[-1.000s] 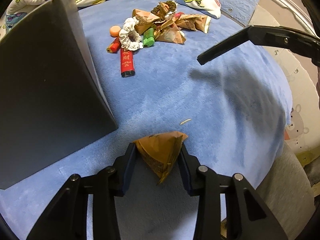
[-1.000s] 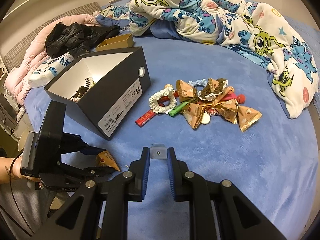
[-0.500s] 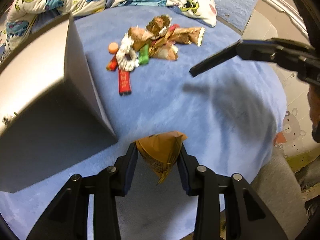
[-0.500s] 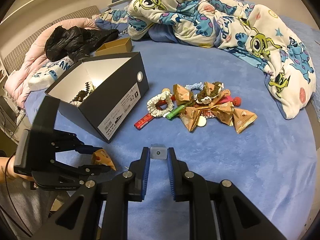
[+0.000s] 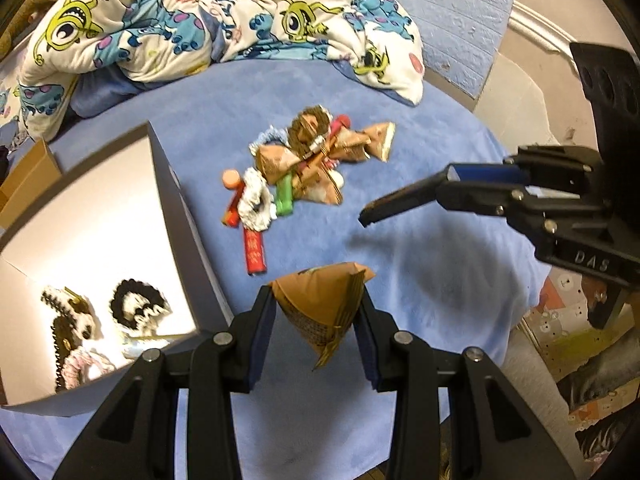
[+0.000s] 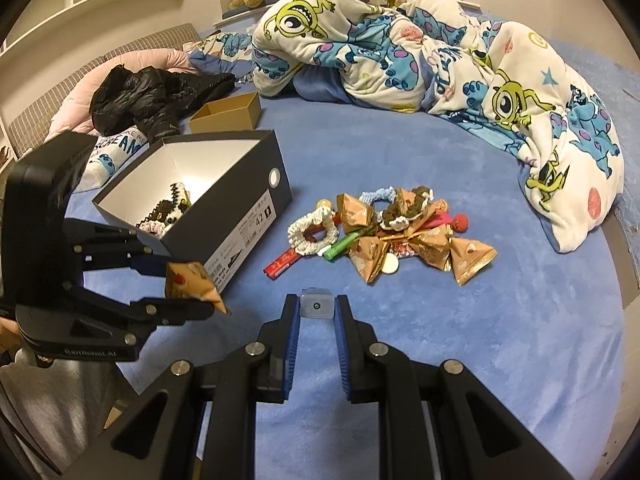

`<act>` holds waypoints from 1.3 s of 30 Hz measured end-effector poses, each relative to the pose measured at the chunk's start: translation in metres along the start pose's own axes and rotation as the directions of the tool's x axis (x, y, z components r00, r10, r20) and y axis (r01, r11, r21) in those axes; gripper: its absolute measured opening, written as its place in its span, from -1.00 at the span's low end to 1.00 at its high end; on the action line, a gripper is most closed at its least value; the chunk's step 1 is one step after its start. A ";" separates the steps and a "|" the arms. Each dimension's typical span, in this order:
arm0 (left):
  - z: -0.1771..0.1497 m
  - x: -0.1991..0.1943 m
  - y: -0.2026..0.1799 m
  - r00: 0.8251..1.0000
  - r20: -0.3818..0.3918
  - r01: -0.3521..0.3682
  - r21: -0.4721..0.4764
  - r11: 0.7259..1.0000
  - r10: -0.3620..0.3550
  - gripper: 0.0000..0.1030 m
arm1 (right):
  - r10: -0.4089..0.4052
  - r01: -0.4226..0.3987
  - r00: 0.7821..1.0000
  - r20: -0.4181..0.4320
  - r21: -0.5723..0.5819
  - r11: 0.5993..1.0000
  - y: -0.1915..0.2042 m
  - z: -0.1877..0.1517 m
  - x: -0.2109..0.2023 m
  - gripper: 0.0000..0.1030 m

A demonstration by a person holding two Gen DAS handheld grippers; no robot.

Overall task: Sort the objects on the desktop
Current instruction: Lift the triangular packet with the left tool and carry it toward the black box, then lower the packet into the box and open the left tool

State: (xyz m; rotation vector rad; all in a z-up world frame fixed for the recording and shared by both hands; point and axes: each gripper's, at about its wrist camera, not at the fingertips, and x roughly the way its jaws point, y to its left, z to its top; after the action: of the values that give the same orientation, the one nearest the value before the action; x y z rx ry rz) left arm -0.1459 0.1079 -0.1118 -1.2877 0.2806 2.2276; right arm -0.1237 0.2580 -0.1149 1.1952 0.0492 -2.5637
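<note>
My left gripper (image 5: pixel 318 300) is shut on a brown triangular snack packet (image 5: pixel 326 304) and holds it in the air beside the open black shoebox (image 5: pixel 176 216). The right wrist view shows that packet (image 6: pixel 190 280) near the box's front corner (image 6: pixel 240 248). My right gripper (image 6: pixel 317 308) is shut on a small clear-grey clip (image 6: pixel 317 307) above the blue bed cover. A pile of brown packets, scrunchies, a red lighter and a green tube (image 6: pixel 384 236) lies in the middle; it also shows in the left wrist view (image 5: pixel 304 176).
Several scrunchies lie inside the shoebox (image 5: pixel 100 320). A monster-print duvet (image 6: pixel 420 52) is bunched at the back. A small cardboard box (image 6: pixel 228 114) and a black jacket (image 6: pixel 152 92) lie behind the shoebox. The bed edge (image 5: pixel 532 320) drops off at the right.
My left gripper has risen with the packet and now looks down into the shoebox. My right gripper has lifted a little with the clip.
</note>
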 end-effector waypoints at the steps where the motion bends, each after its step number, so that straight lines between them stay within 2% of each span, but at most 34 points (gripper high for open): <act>1: 0.003 -0.002 0.001 1.000 0.002 -0.004 -0.004 1.000 0.004 -0.25 | 0.000 0.000 1.000 0.003 -0.001 1.000 0.000 0.001 -0.001 -0.66; 12: 0.021 -0.027 0.021 0.999 0.035 -0.035 -0.037 0.999 0.036 -0.24 | -0.005 0.006 0.999 0.038 -0.018 1.000 0.005 0.024 -0.013 -0.67; 21: 0.023 -0.045 0.051 0.997 0.047 -0.059 -0.082 0.995 0.063 -0.24 | 0.003 0.000 0.999 0.054 -0.052 0.999 0.023 0.048 -0.012 -0.66; 31: 0.014 -0.069 0.101 0.991 0.060 -0.108 -0.148 0.983 0.117 -0.24 | 0.039 -0.031 0.996 0.085 -0.103 0.994 0.066 0.083 -0.004 -0.67; 39: -0.007 -0.084 0.151 0.984 0.055 -0.152 -0.229 0.962 0.168 -0.24 | 0.093 -0.078 0.992 0.089 -0.154 0.985 0.108 0.108 0.014 -0.66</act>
State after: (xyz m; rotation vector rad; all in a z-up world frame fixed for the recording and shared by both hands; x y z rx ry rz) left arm -0.1912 -0.0498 -0.0574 -1.3350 0.1106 2.4972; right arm -0.1802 0.1340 -0.0440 0.9966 0.1629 -2.4897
